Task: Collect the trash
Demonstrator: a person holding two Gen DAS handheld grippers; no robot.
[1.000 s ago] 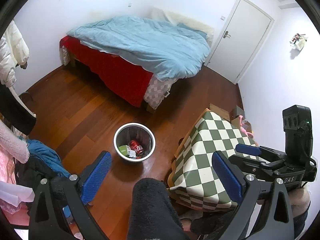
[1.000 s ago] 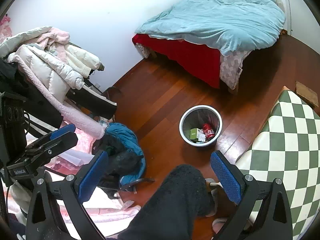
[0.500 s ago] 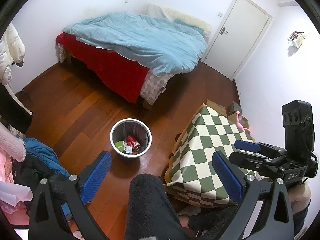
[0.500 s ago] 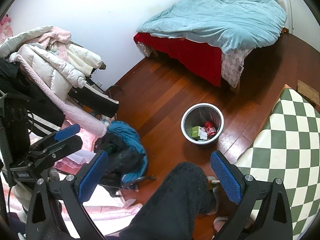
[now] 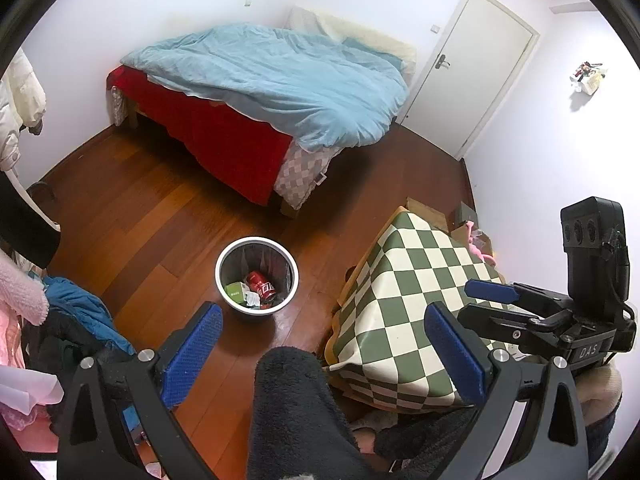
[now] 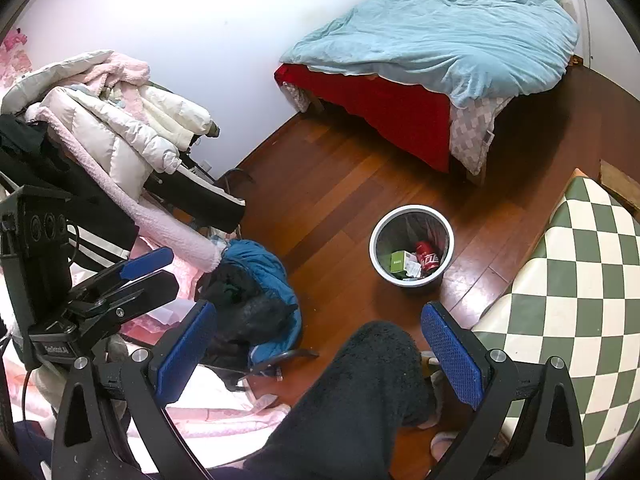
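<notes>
A round metal trash bin [image 5: 224, 276] stands on the wooden floor; it also shows in the right wrist view [image 6: 376, 258]. Inside lie a red can [image 5: 261, 285], a green box [image 5: 235, 292] and crumpled paper. My left gripper [image 5: 324, 344] is open and empty, held high above the floor near the bin. My right gripper [image 6: 318, 340] is open and empty, also high up. The right gripper shows at the right of the left wrist view [image 5: 496, 300]; the left gripper shows at the left of the right wrist view [image 6: 148, 272].
A bed with a blue duvet [image 5: 280, 76] and red sheet stands at the back. A green-checked table [image 5: 408, 312] is at the right. A pile of coats and clothes [image 6: 112, 128] fills the left. A closed white door [image 5: 472, 68] is behind. The person's dark-trousered leg [image 6: 360, 392] is below.
Both grippers have risen and drifted a little; the bin and the table sit slightly higher and smaller in the views. Both stay open and empty.
</notes>
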